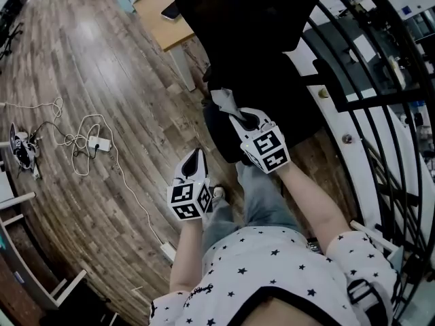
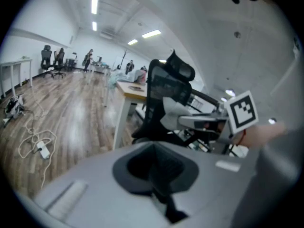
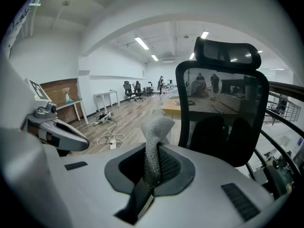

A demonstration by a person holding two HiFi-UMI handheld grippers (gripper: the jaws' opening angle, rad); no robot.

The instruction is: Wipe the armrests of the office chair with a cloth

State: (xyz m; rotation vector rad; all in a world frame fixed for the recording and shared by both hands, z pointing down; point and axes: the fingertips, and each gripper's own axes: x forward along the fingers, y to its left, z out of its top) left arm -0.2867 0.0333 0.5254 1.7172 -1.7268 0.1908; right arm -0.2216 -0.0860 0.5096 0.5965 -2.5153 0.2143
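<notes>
A black office chair with a mesh back stands just ahead of me; its armrests do not stand out from the dark seat. My right gripper is shut on a grey cloth, held over the near left edge of the seat. In the right gripper view the cloth sticks up from between the jaws, with the chair behind it. My left gripper hangs lower and to the left over the floor, shut and empty. The left gripper view shows the chair and the right gripper beside it.
A wooden desk with a phone on it stands left of the chair. Cables and a power strip lie on the wood floor at the left. A black railing runs along the right side.
</notes>
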